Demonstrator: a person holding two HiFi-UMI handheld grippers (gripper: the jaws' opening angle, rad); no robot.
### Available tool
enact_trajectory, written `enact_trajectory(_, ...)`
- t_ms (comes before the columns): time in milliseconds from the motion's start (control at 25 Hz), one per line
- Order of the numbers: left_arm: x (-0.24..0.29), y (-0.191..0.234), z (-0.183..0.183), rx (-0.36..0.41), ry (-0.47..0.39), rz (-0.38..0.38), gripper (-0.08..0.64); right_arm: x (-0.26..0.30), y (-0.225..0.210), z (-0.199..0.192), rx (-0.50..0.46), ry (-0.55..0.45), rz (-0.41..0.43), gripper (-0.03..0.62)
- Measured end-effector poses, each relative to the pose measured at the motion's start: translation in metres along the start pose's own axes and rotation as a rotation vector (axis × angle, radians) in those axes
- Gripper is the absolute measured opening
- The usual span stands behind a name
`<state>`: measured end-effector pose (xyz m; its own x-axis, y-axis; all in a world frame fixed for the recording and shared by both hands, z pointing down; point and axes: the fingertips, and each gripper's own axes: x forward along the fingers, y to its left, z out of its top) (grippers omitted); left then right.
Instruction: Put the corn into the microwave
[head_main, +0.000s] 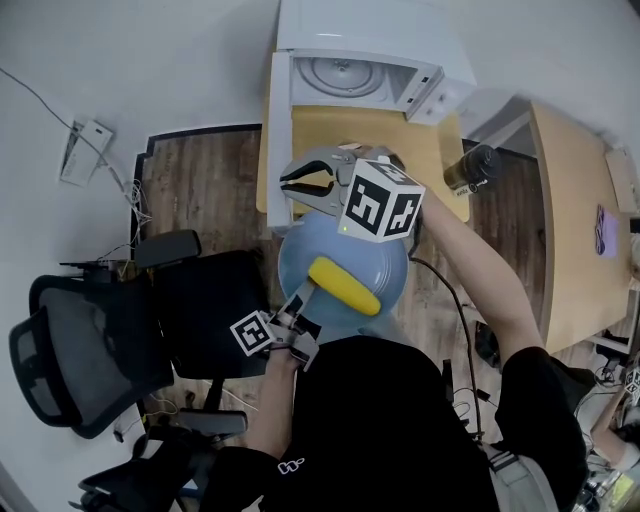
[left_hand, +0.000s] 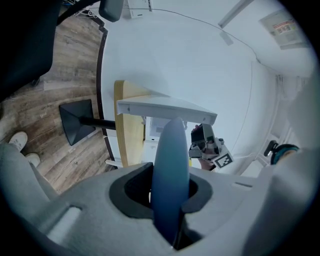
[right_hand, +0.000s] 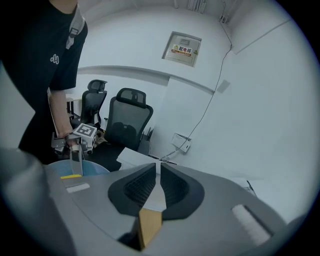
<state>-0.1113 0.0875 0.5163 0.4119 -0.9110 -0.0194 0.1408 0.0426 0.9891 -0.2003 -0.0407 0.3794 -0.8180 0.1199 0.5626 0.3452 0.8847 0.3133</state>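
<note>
A yellow corn cob (head_main: 345, 285) lies on a blue plate (head_main: 300, 258) held in the air in front of the person. My left gripper (head_main: 299, 300) is shut on the plate's near rim; in the left gripper view the plate (left_hand: 170, 165) stands edge-on between the jaws of the left gripper (left_hand: 171, 189). Ahead, the white microwave (head_main: 360, 60) sits on a wooden table (head_main: 330, 130) with its door (head_main: 278, 120) swung open to the left. My right gripper (head_main: 287, 182) is shut with nothing in it, its tips by the door's edge (right_hand: 136, 157).
Black office chairs (head_main: 90, 350) stand to the left on the wood floor. A second wooden table (head_main: 570, 220) runs along the right, with a dark cylindrical object (head_main: 470, 168) between the tables. Cables and a white wall box (head_main: 85, 145) are at the far left.
</note>
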Motion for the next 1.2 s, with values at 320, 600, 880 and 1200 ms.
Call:
enact_trajectory(320,0.044,-0.001,0.013,0.013,-0.062,-0.007,0.072,-0.023,-0.029,-0.026,0.047,0.012,-0.123,0.056)
enact_trajectory(600,0.085,-0.004,0.036,0.03,-0.158,-0.021,0.071,-0.105,-0.075,-0.046,0.116,-0.056,-0.488,0.066)
enact_trajectory(880,0.112,-0.01,0.062,0.071,-0.236,-0.007,0.072,-0.195,-0.056,-0.09,0.26,-0.136,-0.759,0.06)
enact_trajectory(1200,0.151,-0.013,0.081,0.089,-0.337,0.003,0.072,-0.23,0.011,-0.166,0.558,-0.084,-0.85,0.058)
